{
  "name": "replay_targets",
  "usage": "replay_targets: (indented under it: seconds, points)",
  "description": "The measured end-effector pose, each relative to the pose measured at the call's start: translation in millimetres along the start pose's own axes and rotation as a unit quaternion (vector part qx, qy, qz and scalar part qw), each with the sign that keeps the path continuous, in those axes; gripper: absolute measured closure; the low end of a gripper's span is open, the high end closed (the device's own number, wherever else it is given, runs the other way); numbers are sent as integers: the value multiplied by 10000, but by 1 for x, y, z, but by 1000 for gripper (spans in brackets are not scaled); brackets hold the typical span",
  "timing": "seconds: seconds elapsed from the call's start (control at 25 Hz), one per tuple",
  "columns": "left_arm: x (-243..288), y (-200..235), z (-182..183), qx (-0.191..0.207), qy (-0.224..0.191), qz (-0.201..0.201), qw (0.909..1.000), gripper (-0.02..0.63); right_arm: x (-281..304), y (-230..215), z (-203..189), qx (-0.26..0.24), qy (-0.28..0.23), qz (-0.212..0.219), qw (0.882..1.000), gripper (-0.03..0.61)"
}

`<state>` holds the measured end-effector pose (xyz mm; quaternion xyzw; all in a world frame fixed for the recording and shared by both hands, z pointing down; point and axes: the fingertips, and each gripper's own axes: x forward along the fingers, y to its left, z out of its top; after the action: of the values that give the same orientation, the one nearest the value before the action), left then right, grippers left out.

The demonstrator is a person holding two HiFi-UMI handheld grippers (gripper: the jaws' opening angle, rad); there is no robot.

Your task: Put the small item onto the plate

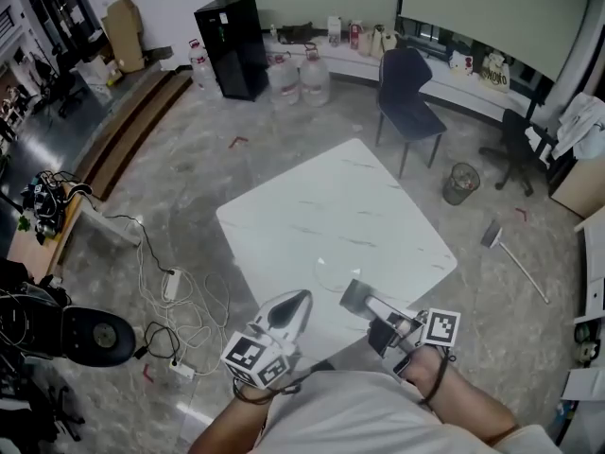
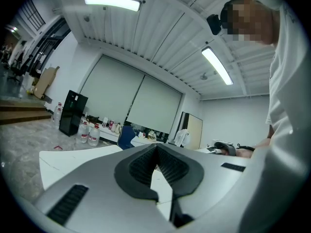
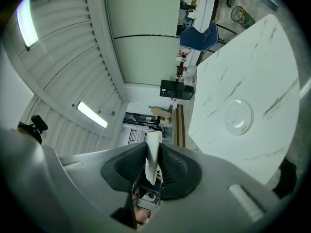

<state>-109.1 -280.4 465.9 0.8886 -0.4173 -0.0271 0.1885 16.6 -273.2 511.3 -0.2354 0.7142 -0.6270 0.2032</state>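
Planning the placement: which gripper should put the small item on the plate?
Right. The right gripper pinches the small item, with the plate ahead of it; the left gripper is shut and empty.

My head camera looks steeply down from well above the desk (image 1: 350, 206), with the left claw (image 1: 295, 303) and right claw (image 1: 354, 296) at its lower edge. The left claw's camera sits low, facing level across the desk toward the chair (image 2: 127, 136). The right one is rolled sideways, showing the same desk and chair.
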Motion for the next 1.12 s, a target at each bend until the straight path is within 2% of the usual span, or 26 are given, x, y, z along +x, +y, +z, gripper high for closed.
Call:
replay_targets:
  seconds: [0.28,0.6,0.84,1.12]
  points:
    - [1,56,9,-158,90,-120,9998,607,42,-27,14,120,-238,-353,9990,499]
    - [19,85,2,-124,278,-389,9988,607,73,-58,22,54,-293,-620,9976,499]
    - [41,101,-14,-170,355,-278,9988,607,94,-96,35,111,-41,-802,9967,499]
    - [63,117,-23,-318,358,160,9987,607,110,-154,62,218,375,-1065,9934,499]
